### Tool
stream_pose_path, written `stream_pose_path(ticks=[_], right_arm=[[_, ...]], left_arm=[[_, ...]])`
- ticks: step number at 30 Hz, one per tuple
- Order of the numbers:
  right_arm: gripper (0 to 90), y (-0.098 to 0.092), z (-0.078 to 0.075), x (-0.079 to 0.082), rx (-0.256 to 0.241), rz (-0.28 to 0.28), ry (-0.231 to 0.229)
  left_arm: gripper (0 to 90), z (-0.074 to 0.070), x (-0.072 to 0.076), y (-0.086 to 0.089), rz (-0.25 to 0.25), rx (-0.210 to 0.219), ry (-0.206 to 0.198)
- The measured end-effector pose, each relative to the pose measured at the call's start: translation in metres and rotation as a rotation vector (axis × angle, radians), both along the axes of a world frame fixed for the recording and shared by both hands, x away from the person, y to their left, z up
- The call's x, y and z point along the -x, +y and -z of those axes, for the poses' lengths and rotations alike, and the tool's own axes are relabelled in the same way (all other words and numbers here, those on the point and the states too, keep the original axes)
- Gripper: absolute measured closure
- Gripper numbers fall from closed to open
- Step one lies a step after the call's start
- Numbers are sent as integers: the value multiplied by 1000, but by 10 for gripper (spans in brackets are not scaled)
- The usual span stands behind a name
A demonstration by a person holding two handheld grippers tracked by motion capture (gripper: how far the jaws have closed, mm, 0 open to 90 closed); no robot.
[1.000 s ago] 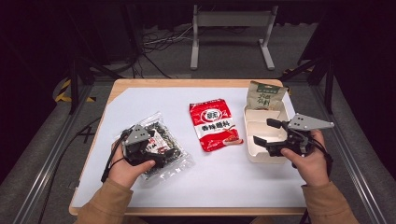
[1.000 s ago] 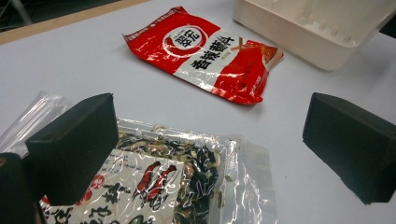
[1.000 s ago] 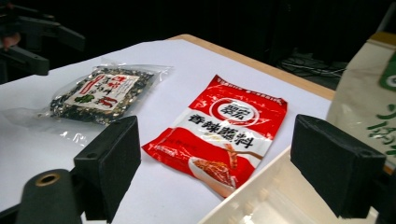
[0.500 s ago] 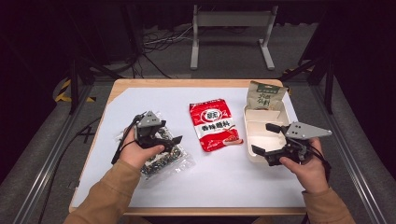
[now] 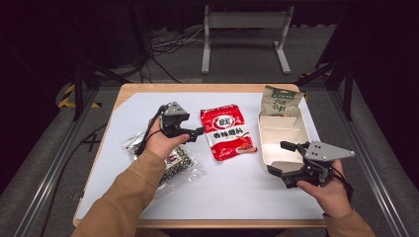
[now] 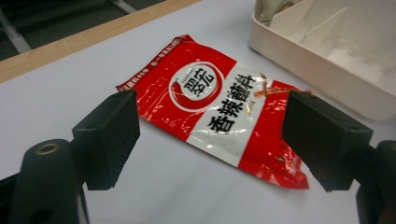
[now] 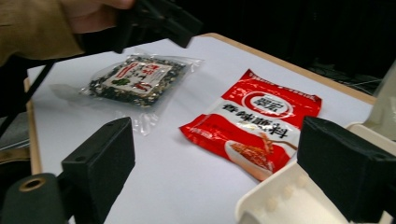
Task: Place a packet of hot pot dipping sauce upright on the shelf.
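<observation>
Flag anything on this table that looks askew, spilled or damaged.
Nothing spilled or torn. The red packet and clear packet lie flat but skewed to the table's edges. The green packet leans in the tray's far compartment. Both claws are open.

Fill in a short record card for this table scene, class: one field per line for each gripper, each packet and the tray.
left gripper: open, empty, aimed at the red packet
right gripper: open, at the tray's near end
red foil sauce packet: flat, mid-table, beside the tray
clear packet of dark dried bits: flat on the table
cream divided plastic tray: holds a green pouch at its far end
</observation>
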State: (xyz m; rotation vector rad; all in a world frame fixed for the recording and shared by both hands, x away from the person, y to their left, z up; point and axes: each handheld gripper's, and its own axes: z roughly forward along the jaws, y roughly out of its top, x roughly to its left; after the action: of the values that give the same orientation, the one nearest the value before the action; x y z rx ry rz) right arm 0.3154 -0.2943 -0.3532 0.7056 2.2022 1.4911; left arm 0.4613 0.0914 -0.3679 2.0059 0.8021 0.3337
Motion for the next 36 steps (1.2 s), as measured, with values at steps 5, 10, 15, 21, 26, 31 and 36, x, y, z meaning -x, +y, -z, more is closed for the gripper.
stream_pose_path(ticks=[5, 10, 15, 21, 26, 31, 36], right_arm=[[194, 5, 2, 11, 3, -26, -7], [246, 6, 4, 16, 9, -56, -12], [284, 7, 7, 18, 12, -85, -2], [299, 7, 12, 21, 9, -114, 11], [301, 9, 16, 23, 16, -141, 20], [298, 9, 18, 24, 4, -170, 22], [301, 6, 21, 20, -18, -188, 27]], left_arm=[[196, 6, -20, -6, -13, -20, 2], [196, 11, -34, -4, -30, 12, 6], [205, 20, -44, -6, -73, 43, 20], [233, 30, -55, -7, -116, 67, 47], [235, 36, -72, -13, -131, 29, 60], [231, 41, -84, -15, -162, 36, 88], [232, 50, -92, -21, -158, 65, 130]])
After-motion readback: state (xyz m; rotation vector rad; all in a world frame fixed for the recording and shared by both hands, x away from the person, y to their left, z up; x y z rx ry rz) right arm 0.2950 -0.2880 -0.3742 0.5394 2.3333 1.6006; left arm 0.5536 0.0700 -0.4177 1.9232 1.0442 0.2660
